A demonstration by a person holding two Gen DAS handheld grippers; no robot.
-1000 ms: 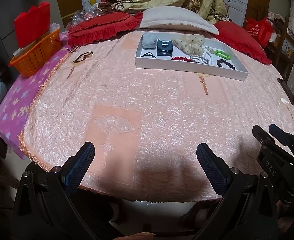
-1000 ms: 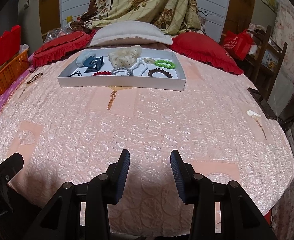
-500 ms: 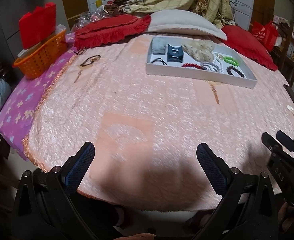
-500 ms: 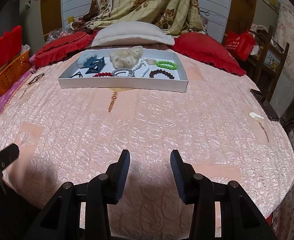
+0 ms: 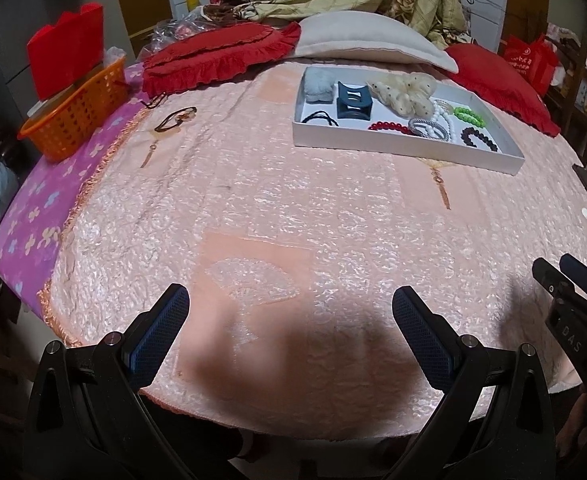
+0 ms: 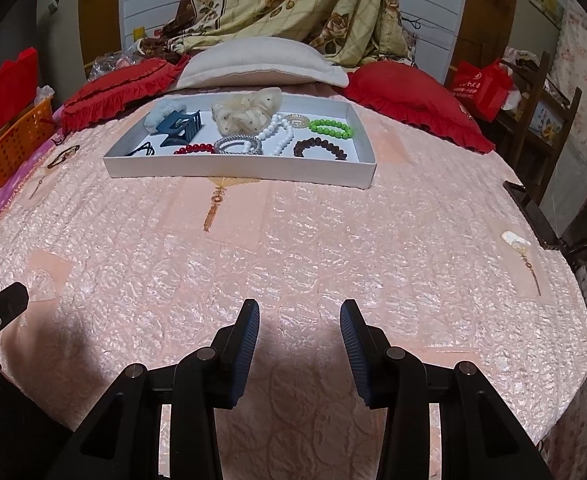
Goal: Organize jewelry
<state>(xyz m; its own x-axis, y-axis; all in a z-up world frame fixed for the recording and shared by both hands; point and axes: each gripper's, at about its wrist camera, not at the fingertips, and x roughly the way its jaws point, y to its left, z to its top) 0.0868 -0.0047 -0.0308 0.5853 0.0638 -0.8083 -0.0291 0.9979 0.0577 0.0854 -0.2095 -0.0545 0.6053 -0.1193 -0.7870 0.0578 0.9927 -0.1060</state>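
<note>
Your jewelry sits in the white tray (image 6: 249, 168) toward the far edge of the bedspread (image 6: 293, 248), just before the cream pillow (image 6: 261, 64). Inside it, the green bead bracelet (image 6: 330, 128) lies at the right end, the dark brown bracelet (image 6: 319, 148) just in front of it, and the white bead strand (image 6: 281, 133) touches the silver bangle (image 6: 238, 146). The red bracelet (image 6: 195, 148) lies by the tray's near wall, the blue claw clip (image 6: 182, 127) and cream scrunchie (image 6: 247, 110) behind. Red cushions (image 6: 417, 110) flank the pillow; an orange basket (image 5: 75, 114) stands at the left edge. Nothing lies between you and the tray. Your left gripper (image 5: 289, 334) is spread wide and empty; your right gripper (image 6: 299, 338) is parted, empty, over the near edge.
</note>
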